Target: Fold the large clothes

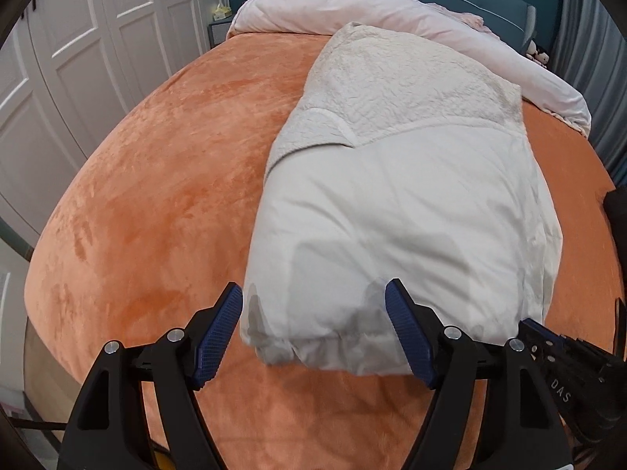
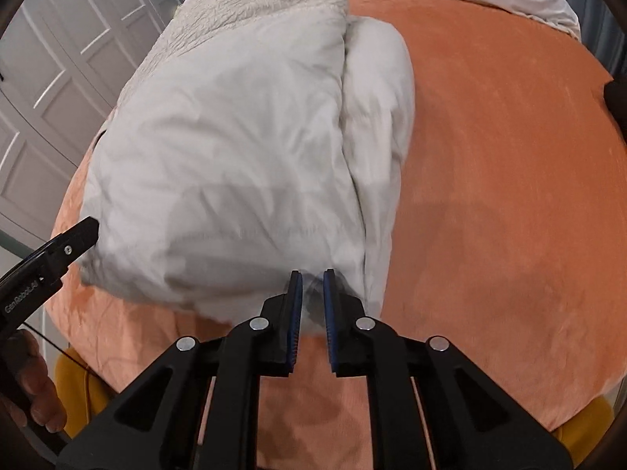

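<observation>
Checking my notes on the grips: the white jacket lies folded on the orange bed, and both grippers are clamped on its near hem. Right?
Not both. In the left wrist view the left gripper is open around the jacket hem on the bed; only the right gripper pinches it.

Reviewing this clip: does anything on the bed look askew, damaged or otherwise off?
Nothing damaged. The folded white coat has one loose layer bulging out past its right edge, so the fold looks uneven. The right gripper pinches the hem; the left gripper is open.
</observation>
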The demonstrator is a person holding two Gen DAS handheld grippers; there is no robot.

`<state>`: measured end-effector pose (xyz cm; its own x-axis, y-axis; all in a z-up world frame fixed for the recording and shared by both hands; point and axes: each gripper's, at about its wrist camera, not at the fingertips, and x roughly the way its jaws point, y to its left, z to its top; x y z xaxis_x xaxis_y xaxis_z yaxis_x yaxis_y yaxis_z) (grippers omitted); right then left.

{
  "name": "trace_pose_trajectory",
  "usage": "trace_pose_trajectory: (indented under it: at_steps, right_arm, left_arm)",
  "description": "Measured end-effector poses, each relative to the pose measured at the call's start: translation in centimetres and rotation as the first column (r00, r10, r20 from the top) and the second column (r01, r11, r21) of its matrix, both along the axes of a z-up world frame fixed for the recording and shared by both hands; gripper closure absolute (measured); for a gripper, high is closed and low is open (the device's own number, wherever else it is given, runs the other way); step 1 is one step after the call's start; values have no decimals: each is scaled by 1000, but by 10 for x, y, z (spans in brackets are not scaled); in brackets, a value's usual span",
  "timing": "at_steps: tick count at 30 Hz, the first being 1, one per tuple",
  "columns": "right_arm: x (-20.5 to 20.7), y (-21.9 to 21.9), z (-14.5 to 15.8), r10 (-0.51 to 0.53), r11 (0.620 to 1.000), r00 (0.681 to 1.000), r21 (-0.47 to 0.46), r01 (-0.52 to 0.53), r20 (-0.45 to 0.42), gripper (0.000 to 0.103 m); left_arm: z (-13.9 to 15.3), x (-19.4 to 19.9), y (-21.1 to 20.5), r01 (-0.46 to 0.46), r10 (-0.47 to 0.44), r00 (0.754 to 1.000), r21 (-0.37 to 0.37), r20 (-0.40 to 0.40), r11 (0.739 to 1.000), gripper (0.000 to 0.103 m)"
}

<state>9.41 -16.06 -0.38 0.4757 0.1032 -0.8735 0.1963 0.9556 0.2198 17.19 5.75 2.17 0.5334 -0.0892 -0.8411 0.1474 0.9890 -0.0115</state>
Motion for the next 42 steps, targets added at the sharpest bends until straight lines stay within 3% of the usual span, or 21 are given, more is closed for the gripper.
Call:
trace_pose_trajectory:
  at_steps: [6, 8, 9, 12, 15, 16, 17, 19, 21, 23, 25, 29, 31, 33, 36, 39, 42]
  right_arm:
    - [-23, -11, 41, -54, 999, 989, 5, 54, 140, 87]
    - [-23, -21, 48, -77, 997, 983, 22, 74, 165, 70]
    - [-23, -28, 46, -92, 995, 982, 38, 87, 164, 66]
    - [-7, -37, 27, -105, 988, 986, 126, 89, 131, 62]
    - [16, -37, 1, -111, 979, 992, 180, 99, 60, 62]
    - [22, -35, -6, -107, 976, 993, 195, 97, 41, 73]
    - [26, -32, -9, -95, 974, 995, 209, 85, 36, 101]
    - [26, -25, 4, -74, 976, 994, 210, 56, 79, 102]
    - [10, -22, 35, -59, 979, 978, 203, 19, 198, 103]
    - [-9, -24, 59, -56, 975, 958, 221, -8, 282, 103]
    - [-14, -25, 45, -60, 980, 970, 200, 12, 236, 103]
    - [10, -9, -36, -27, 996, 998, 89, 23, 52, 103]
    - [15, 2, -39, -23, 999, 999, 41, 21, 44, 103]
    - [16, 10, -28, -8, 1000, 998, -2, 8, 56, 102]
    - [-2, 10, 7, -13, 997, 990, -71, 24, 139, 97]
    - [-12, 5, 36, -36, 994, 974, -91, 58, 223, 97]
    - [13, 2, 63, -2, 993, 960, -112, 35, 281, 97]
  left_arm:
    - [3, -13, 2, 7, -7, 1000, -16, -13, 1000, 31]
    - [4, -22, 2, 44, -46, 998, -53, -33, 998, 29]
    - [1, -28, 2, 75, -77, 996, -60, -41, 995, 27]
    - [-16, -40, -3, 125, -124, 991, 30, -46, 992, 25]
    - [-44, -31, 0, 91, -84, 995, 158, -53, 983, 25]
    - [-46, -28, 3, 70, -63, 997, 171, -47, 983, 29]
    - [-46, -24, 8, 41, -36, 999, 175, -32, 984, 33]
    - [-39, -16, 21, -11, 12, 1000, 136, -10, 991, 34]
    - [-30, -11, 36, -47, 47, 999, 79, 4, 996, 35]
    - [-25, -6, 47, -66, 65, 998, 69, 13, 995, 35]
    - [-34, -4, 46, -60, 61, 998, 75, -8, 995, 35]
    - [-57, 1, 42, -83, 87, 995, 98, -40, 992, 34]
    - [-59, 2, 44, -88, 94, 994, 88, -59, 992, 34]
    - [-52, -2, 49, -76, 82, 995, 83, -61, 994, 35]
    - [-23, -18, 56, -53, 54, 998, 39, -35, 998, 36]
    - [18, -31, 58, -36, 37, 997, -15, 64, 999, 36]
    - [53, -20, 50, -17, 27, 986, -66, 163, 998, 34]
